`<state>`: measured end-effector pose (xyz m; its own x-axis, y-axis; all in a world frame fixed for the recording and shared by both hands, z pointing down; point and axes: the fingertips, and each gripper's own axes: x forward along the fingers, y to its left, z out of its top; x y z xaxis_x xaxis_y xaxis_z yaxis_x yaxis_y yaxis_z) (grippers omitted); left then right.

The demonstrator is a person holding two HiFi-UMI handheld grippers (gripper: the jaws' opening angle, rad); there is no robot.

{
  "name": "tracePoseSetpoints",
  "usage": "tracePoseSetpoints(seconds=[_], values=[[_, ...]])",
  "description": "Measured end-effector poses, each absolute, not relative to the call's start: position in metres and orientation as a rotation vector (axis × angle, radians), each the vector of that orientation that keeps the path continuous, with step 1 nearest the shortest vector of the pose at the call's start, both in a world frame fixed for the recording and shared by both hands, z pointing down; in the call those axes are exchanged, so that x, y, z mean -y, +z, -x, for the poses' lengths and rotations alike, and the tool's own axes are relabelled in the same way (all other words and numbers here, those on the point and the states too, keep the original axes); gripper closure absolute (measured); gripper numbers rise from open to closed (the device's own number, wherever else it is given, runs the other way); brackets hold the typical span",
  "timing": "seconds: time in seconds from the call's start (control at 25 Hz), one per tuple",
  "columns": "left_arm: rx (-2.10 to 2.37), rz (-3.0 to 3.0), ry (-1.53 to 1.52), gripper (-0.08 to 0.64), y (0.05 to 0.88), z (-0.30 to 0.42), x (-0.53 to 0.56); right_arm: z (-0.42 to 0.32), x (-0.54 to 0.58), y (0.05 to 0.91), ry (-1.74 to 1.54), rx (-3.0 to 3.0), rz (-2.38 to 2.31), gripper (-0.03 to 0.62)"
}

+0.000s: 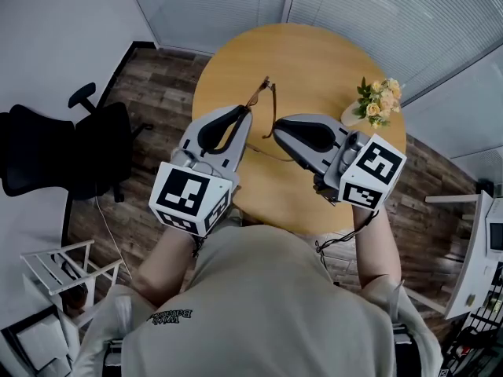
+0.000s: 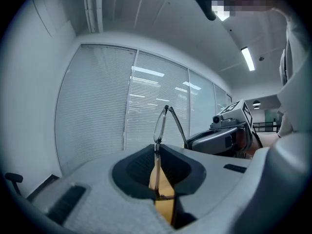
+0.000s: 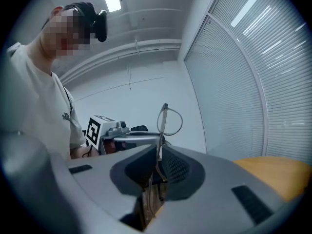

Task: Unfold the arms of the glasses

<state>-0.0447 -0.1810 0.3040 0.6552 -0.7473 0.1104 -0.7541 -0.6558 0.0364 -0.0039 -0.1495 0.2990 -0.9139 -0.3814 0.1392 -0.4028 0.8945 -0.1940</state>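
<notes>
Left tongs [image 1: 244, 112] clenched on glasses [image 1: 258, 93] frame; right tongs [image 1: 277, 126] apparently clenched on one arm. Advice: ease it toward 3 o'clock, left steady.

glasses [image 1: 267, 85]: thin metal wire, glossy | left tongs [image 1: 242, 115], right tongs [image 1: 280, 126]: matt grey plastic, textured dark pads [image 3: 176, 168] | bench [image 1: 314, 61]: smooth light wood | floor [image 1: 157, 85]: dark wood planks

Left tongs [image 1: 244, 113], right tongs [image 1: 277, 126] — both clamped
</notes>
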Motion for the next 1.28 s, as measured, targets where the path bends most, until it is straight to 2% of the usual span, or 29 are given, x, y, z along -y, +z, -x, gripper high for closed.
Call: tracePoseSetpoints(seconds=[0.16, 0.24, 0.32, 0.68, 0.84, 1.28], values=[[1.259, -2.79, 0.129, 0.514, 0.301, 0.042, 0.181, 0.006, 0.146, 0.303, 0.282, 2.942, -0.553, 0.542], [1.25, -2.794, 0.13, 0.514, 0.3, 0.039, 0.179, 0.005, 0.143, 0.308, 0.225, 2.897, -0.499, 0.487], [1.24, -2.799, 0.131, 0.514, 0.3, 0.037, 0.177, 0.004, 0.142, 0.315, 0.175, 2.841, -0.455, 0.477], [1.228, -2.805, 0.128, 0.514, 0.299, 0.033, 0.176, 0.014, 0.142, 0.353, 0.114, 2.633, -0.354, 0.478], [1.244, -2.792, 0.126, 0.514, 0.301, 0.04, 0.178, 0.015, 0.141, 0.355, 0.131, 2.634, -0.354, 0.532], [1.29, -2.75, 0.14, 0.514, 0.307, 0.056, 0.189, -0.024, 0.149, 0.335, 0.122, 2.655, -0.507, 0.545]])
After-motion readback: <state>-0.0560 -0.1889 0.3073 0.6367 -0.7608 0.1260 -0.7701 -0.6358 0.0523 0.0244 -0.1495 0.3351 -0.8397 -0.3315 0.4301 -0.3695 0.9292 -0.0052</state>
